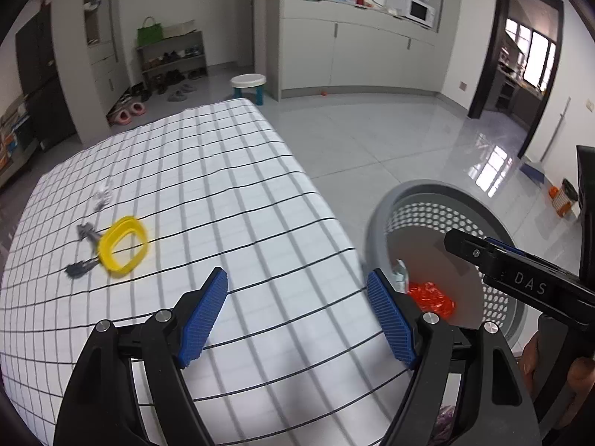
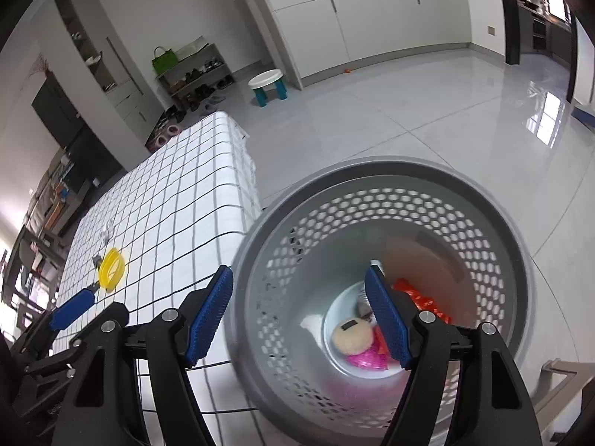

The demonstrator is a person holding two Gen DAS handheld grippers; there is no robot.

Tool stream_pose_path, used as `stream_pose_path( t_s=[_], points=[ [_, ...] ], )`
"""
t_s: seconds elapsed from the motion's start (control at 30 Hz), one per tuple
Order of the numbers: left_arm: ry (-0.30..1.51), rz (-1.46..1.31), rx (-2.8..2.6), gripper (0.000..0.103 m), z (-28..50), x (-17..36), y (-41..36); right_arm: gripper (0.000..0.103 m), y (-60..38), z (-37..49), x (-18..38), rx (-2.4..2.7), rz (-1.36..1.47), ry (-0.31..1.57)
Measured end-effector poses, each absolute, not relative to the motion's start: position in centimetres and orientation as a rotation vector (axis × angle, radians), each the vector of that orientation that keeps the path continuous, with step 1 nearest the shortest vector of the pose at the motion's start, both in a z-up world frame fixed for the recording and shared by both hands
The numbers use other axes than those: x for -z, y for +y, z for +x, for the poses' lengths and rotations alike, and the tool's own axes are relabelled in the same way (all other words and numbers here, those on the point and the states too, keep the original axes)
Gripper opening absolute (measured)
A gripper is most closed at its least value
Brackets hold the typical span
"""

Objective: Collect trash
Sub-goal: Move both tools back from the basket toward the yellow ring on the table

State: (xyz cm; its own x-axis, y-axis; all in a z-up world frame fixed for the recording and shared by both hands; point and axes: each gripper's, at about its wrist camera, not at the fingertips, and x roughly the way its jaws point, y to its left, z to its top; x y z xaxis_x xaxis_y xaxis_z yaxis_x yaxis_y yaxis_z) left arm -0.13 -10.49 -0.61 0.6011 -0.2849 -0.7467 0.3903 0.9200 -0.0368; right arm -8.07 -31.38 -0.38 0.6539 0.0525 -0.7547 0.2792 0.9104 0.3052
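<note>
On the checked tablecloth (image 1: 223, 171) lie a yellow plastic ring (image 1: 122, 249), grey scraps (image 1: 83, 236) beside it and a white crumpled bit (image 1: 102, 195) further back. My left gripper (image 1: 297, 312) hangs open over the table's near edge with nothing between its blue pads. A grey perforated basket (image 2: 372, 171) stands on the floor beside the table. It holds a beige round thing (image 2: 351, 336), a pink wrapper (image 2: 366, 360) and an orange-red wrapper (image 2: 420, 299). My right gripper (image 2: 297, 316) is open and empty above the basket's left rim.
The basket (image 1: 375, 223) sits right of the table, with a brown card leaning inside it (image 1: 427, 256). A small white stool (image 1: 248, 82) stands on the glossy tiled floor beyond the table. Shoe racks and cabinets line the far walls. A hand (image 1: 535, 364) holds the right tool.
</note>
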Motion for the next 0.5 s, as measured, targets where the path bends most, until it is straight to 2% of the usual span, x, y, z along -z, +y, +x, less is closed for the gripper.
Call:
stream_pose_path(
  t_s=[0.5],
  points=[
    [0.828,0.068,0.205,0.077,0.9,0.2,1.0,0.070,-22.8,-4.7,0.0,-0.065,0.365,0.872]
  ],
)
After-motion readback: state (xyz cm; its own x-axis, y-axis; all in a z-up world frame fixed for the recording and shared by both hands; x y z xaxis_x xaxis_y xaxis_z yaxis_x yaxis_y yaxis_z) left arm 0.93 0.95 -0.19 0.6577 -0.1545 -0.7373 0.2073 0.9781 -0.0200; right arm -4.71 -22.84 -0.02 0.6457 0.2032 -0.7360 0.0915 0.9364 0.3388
